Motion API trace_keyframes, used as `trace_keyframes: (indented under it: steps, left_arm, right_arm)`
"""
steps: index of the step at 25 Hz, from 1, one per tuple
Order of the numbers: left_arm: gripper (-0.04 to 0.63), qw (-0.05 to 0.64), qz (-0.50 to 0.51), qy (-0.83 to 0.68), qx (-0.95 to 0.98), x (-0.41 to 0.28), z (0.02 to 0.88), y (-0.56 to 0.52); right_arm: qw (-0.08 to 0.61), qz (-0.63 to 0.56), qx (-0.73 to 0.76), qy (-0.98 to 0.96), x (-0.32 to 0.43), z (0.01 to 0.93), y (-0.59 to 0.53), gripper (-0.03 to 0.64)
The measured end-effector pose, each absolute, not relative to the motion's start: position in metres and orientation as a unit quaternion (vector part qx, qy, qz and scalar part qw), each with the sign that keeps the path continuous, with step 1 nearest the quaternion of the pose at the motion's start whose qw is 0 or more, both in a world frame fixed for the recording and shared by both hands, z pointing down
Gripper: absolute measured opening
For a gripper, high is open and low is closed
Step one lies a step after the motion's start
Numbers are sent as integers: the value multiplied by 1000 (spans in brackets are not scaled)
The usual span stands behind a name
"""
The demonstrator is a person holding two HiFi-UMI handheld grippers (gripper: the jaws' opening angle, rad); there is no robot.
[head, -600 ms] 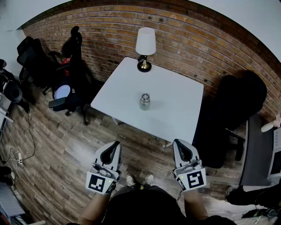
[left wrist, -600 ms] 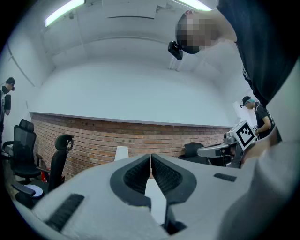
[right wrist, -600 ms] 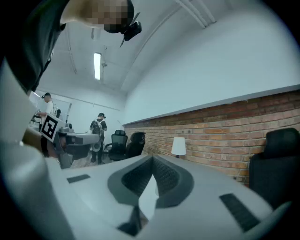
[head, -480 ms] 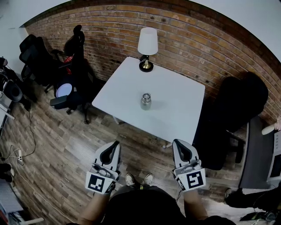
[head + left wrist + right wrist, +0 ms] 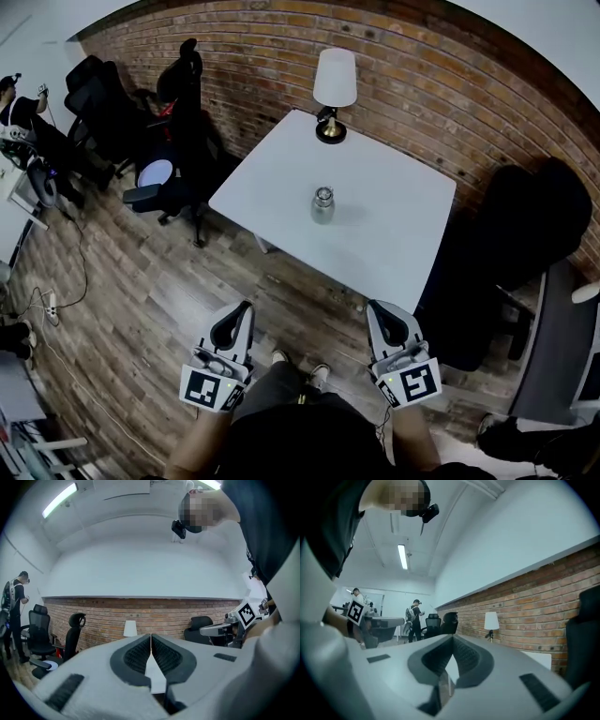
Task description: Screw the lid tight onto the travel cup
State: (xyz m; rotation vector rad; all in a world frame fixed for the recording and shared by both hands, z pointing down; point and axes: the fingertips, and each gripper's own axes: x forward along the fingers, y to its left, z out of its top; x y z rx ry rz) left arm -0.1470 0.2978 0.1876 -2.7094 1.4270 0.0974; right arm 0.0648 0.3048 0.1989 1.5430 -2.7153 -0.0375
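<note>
A steel travel cup [image 5: 322, 205] with its lid on top stands upright near the middle of a white table [image 5: 281, 178]. My left gripper [image 5: 232, 330] hangs over the wooden floor well short of the table's near edge, jaws shut with nothing between them. My right gripper [image 5: 392, 328] is level with it, to the right, also shut and empty. In the left gripper view the left gripper [image 5: 150, 637] points over the table toward the brick wall; the cup is hidden behind the jaws. In the right gripper view the right gripper [image 5: 452, 641] shows no cup.
A table lamp [image 5: 334, 89] stands at the table's far corner against the brick wall [image 5: 450, 84]. Black office chairs [image 5: 183, 112] crowd the left; a dark armchair [image 5: 520, 234] sits to the right of the table. Cables [image 5: 56, 300] lie on the floor at left. People [image 5: 414, 616] stand far off.
The head view has shifted forward and right: table, cup and lamp now sit slightly further right in the frame. Both grippers stay shut and low in the frame.
</note>
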Motion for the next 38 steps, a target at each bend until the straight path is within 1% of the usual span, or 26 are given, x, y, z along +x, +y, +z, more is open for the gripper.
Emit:
trace_keyframes:
  steps: [8, 13, 16, 20, 29, 38]
  left_arm:
    - [29, 25, 31, 451, -892, -138, 204, 281]
    - [29, 9, 35, 438, -898, -136, 213, 243]
    - [29, 6, 41, 436, -899, -141, 212, 213]
    - [29, -29, 43, 431, -901, -149, 218, 177]
    - [29, -41, 67, 388, -918, -159, 213, 96]
    - [28, -80, 58, 358, -929, -128, 244, 55]
  right_arm:
    - [23, 28, 502, -864, 67, 232, 294, 14]
    - [57, 24, 496, -866, 54, 240, 270, 14]
    - [74, 22, 482, -873, 37, 244, 244, 14]
    - [82, 16, 473, -877, 17, 239, 204, 14]
    - [106, 5, 495, -862, -8, 225, 131, 14]
    - [130, 35, 530, -837, 24, 247, 106, 14]
